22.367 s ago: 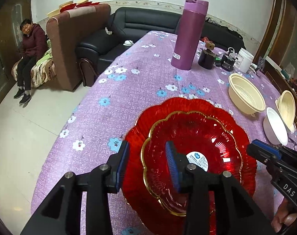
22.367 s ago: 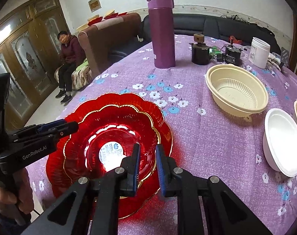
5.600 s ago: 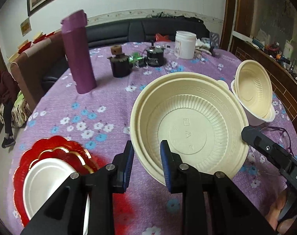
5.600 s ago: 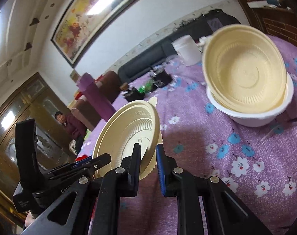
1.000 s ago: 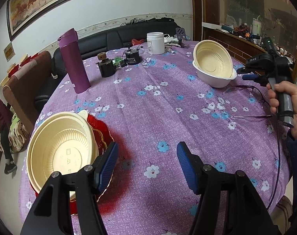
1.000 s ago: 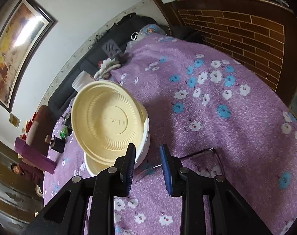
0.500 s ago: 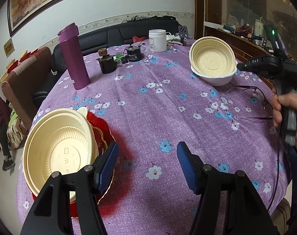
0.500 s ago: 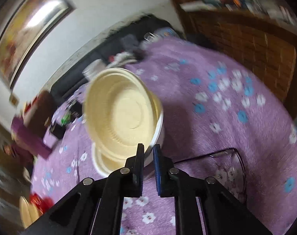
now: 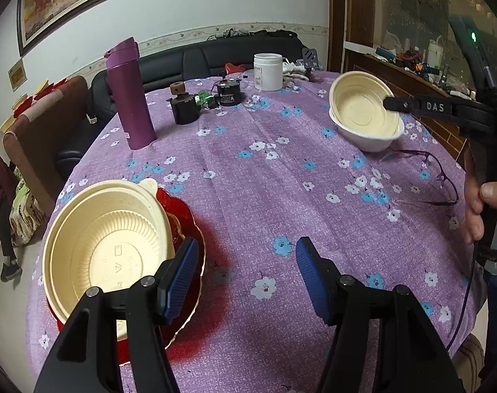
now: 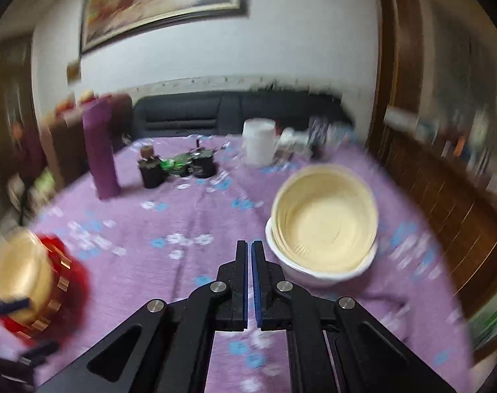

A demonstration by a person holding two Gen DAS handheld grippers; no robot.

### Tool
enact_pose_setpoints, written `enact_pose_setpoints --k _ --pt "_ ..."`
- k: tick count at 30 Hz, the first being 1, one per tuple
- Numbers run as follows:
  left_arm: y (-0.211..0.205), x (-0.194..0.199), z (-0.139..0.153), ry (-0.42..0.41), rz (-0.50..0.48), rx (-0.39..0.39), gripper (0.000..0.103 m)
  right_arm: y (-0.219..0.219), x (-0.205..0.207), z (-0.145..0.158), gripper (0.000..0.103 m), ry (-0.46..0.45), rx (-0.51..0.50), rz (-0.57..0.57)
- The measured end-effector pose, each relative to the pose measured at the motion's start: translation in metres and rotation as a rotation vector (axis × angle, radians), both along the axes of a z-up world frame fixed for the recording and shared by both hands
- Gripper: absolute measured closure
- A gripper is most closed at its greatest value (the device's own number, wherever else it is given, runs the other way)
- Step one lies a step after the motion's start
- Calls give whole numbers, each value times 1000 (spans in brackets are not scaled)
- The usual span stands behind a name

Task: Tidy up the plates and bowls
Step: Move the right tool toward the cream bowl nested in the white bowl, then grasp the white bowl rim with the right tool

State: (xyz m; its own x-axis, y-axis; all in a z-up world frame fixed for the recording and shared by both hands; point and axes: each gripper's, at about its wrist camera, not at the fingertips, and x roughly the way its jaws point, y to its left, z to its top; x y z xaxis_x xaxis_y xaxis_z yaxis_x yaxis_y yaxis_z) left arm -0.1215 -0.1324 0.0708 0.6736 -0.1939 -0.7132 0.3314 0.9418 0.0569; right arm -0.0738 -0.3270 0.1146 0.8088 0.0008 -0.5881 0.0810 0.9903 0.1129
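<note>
A big round table (image 9: 248, 196) has a purple cloth with little flowers on it. At the near left edge sits a red plate (image 9: 189, 226) with a gold rim. A big cream bowl (image 9: 107, 242) rests on top of the red plate and covers most of it. Far across the table, near the right edge, a white bowl (image 9: 366, 139) stands on the cloth. A smaller cream bowl (image 9: 363, 111) sits tilted inside the white bowl.

The left gripper (image 9: 243, 262) hangs over the near part of the table with its blue pads wide apart and nothing between them. Its left pad is just beside the red plate's rim.

The right gripper (image 10: 250, 255) is pinched tight with nothing in it; its jaws were just closing. It sits just left of the white bowl. This picture is blurry, so it may be touching the bowl or not; I cannot tell. A hand (image 9: 481, 209) grips its handle at the right edge.

A tall purple bottle (image 9: 128, 95) stands at the far left. A white jar (image 9: 268, 72) stands at the far side. A pair of thin glasses (image 9: 425, 177) lies on the cloth near the white bowl.
</note>
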Motion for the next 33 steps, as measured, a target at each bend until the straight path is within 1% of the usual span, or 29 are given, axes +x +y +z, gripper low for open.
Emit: enact_pose_setpoints --k 1,4,6,7,9,10,11,12,13,16,18,23,28,29,30,31,32,33 --pt "1 0 0 0 2 -2 42 -8 1 -2 99 14 45 -3" --pt "0 3 -3 15 1 -5 41 -28 -2 -4 99 33 140 -38" --pt "-1 1 -3 14 -6 -4 41 -47 -4 -4 98 49 194 -91" --pt "-2 0 -3 10 -9 -3 41 -55 -4 -6 95 57 213 -124" --pt "-2 -1 -2 5 -12 -1 41 -78 -3 -10 82 81 239 -206" --pt "-2 -1 -2 7 -12 -2 41 -90 -2 -12 67 88 243 -246" --pt "-2 -1 -2 8 -12 -3 41 -99 -1 -14 56 92 249 -272" --pt "-3 -1 -3 11 -11 -3 41 -109 1 -18 53 105 257 -300" --pt "-3 -2 -2 12 -11 -2 41 -117 3 -22 53 125 272 -314" --pt "-2 -3 -1 4 -10 -4 41 -130 11 -36 53 172 356 -299" --pt "-2 -2 -1 5 -7 -1 41 -137 11 -42 53 182 398 -300" --pt "-9 -1 -4 16 -19 9 41 -138 14 -50 53 196 413 -294" --pt "-17 -1 -7 21 -31 26 41 -143 27 -63 53 221 415 -296" --pt "-18 -1 -6 19 -31 28 41 -145 30 -66 57 229 417 -295" --pt "-18 -1 -6 15 -29 30 41 -145 33 -70 67 231 426 -289" --pt "-17 -1 -6 14 -27 31 41 -145 35 -73 82 236 435 -280" --pt "-16 0 -6 16 -23 31 41 -144 35 -73 87 232 424 -281" --pt "-16 1 -6 19 -18 28 41 -140 34 -70 89 219 391 -275"
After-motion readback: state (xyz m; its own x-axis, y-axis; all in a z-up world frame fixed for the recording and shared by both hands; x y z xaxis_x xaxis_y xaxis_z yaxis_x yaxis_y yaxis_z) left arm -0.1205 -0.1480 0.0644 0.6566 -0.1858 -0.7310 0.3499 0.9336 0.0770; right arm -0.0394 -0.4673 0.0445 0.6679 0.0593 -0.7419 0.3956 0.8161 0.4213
